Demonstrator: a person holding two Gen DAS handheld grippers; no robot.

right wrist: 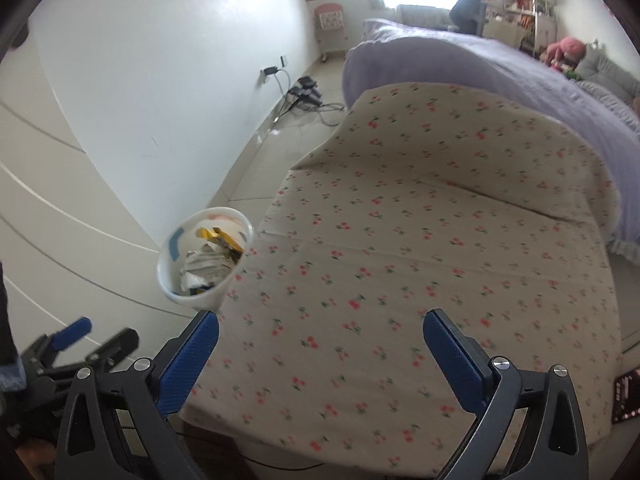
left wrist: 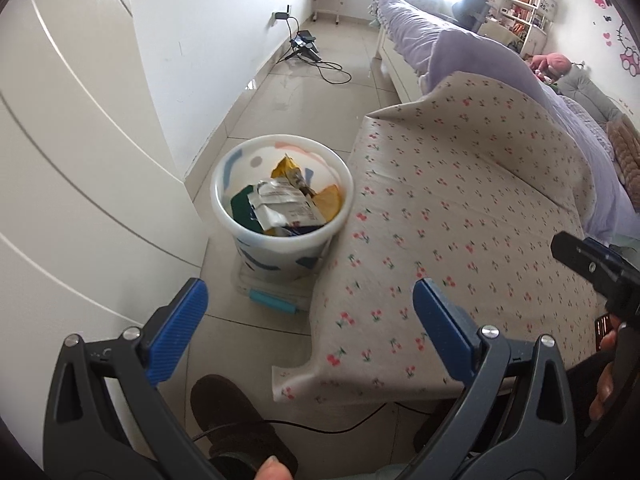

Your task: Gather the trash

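Left gripper [left wrist: 310,312] hanging over the gap between the bin [left wrist: 280,236] and the near corner of the cherry-print cloth [left wrist: 460,208], its jaws standing wide apart with nothing between them. Right gripper [right wrist: 320,340] hovering over the cloth, likewise spread wide and carrying nothing. Crumpled wrappers [left wrist: 284,204], silver, yellow and green, are lying inside the bin, which is standing on the tiled floor [left wrist: 304,92] just beside the cloth-covered surface and near the white wall [left wrist: 188,52]. No loose trash is showing on the cloth in either view; a dark red item [right wrist: 628,394] is sitting at the right edge of the right wrist view, too cropped to identify.

Risks, as a judgement: the bin is resting on a low clear container [left wrist: 276,292], so a nudge from a descending finger is likely to tip it and spill the wrappers. A black cable [left wrist: 320,428] is trailing across the floor by the person's shoe [left wrist: 236,420] and could be snagging a step. The cloth's overhanging corner could be catching a finger and dragging.

Open room: the cloth top is offering broad free space; the strip between bin, wall and cloth edge is narrow
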